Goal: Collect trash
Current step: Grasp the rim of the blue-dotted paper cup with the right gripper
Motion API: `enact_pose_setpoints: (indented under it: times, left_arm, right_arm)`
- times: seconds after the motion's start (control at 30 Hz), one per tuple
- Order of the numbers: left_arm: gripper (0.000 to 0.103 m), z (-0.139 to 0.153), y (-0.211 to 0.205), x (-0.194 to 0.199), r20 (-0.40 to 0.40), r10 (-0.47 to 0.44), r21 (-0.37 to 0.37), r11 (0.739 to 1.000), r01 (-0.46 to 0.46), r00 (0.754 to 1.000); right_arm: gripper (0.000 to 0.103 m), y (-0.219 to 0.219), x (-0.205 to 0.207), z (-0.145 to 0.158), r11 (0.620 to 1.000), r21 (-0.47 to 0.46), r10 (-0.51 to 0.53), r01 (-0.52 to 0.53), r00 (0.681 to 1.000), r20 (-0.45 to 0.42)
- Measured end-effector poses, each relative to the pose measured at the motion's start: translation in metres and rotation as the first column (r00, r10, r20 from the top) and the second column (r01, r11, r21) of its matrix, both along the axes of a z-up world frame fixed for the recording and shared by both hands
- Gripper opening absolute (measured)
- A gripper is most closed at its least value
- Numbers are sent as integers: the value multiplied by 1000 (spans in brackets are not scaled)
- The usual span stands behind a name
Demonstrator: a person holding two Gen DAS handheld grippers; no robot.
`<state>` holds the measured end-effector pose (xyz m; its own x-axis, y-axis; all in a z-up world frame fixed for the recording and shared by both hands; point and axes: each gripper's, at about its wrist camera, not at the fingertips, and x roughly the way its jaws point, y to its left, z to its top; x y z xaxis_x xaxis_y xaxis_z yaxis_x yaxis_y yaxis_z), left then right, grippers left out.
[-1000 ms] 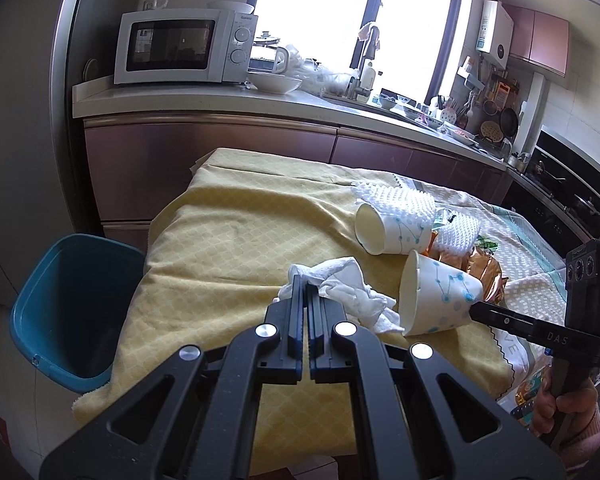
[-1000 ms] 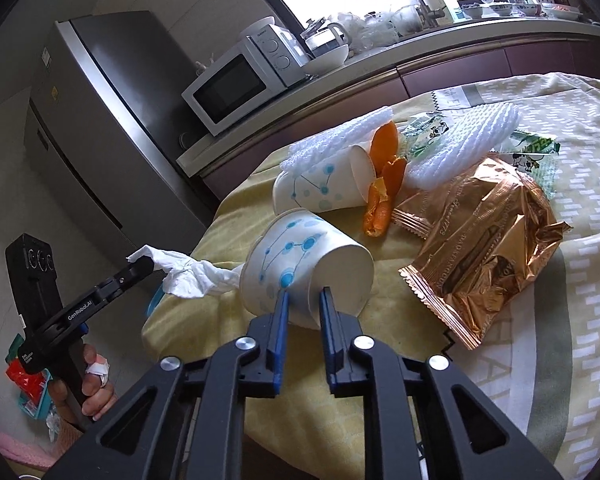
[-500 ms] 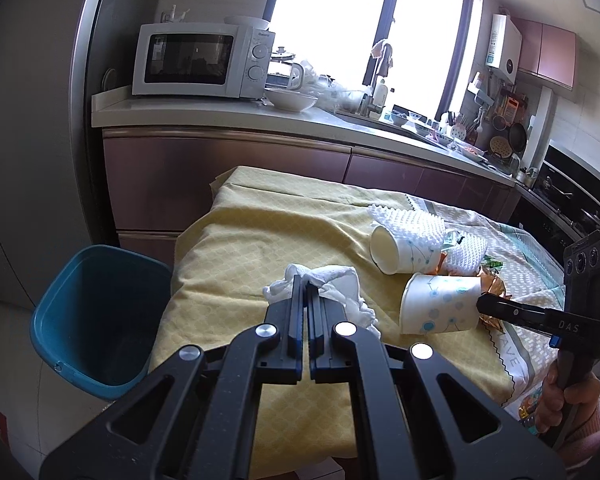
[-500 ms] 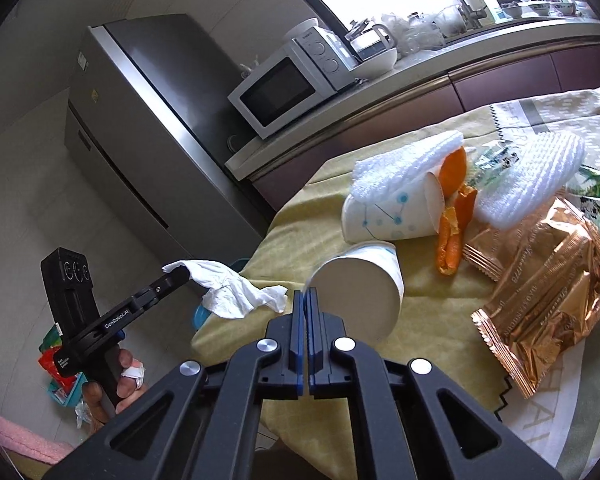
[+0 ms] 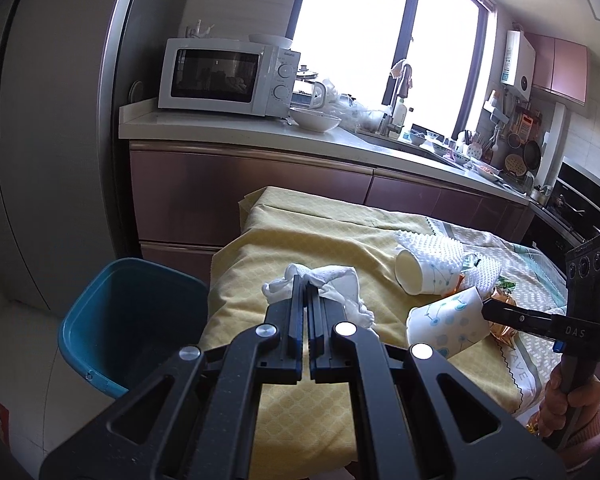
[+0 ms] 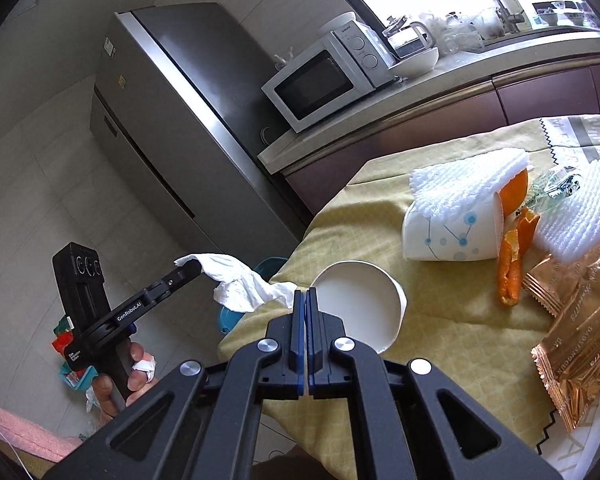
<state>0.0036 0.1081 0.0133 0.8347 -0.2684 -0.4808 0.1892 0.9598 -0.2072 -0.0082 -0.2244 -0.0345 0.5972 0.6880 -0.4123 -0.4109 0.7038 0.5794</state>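
A: What do I have in the left gripper (image 5: pixel 305 280)?

B: Its jaws are pinched tight on a crumpled white tissue (image 5: pixel 332 284), which I'm holding up off the yellow tablecloth (image 5: pixel 300 240). The blue bin (image 5: pixel 112 320) stands on the floor just beside the table's left end, its mouth facing up.

A: And the right gripper (image 6: pixel 305 294)?

B: Clamped on the rim of a paper cup (image 6: pixel 360 304). I see the cup's white inside from my right wrist view; from the left view its blue-dotted wall (image 5: pixel 446 326) shows, tilted, with the black fingers gripping its edge.

A: What lies on the table?

B: A second paper cup (image 6: pixel 448 234) on its side, with white foam netting (image 6: pixel 464 188) draped over it. Orange peel (image 6: pixel 512 268) lies just beside its mouth, then a copper foil snack bag (image 6: pixel 576 340) to the right. Another piece of netting (image 6: pixel 580 212) rests partly on that bag.
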Motion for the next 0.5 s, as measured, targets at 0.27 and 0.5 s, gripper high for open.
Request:
enact_pose_setpoints:
  times: [0.27,0.5]
  left_arm:
    - [2,-8,-2,4,-19,-11,-4,1000,11,1000]
    - [2,-13,-8,4,-28,-21,-1,1000,21,999]
  right_arm:
    - [31,-7,0,-11,993,-89,-82,80,996,-24]
    - [67,-27,1,-35,977,-130,-183,171,979,-90]
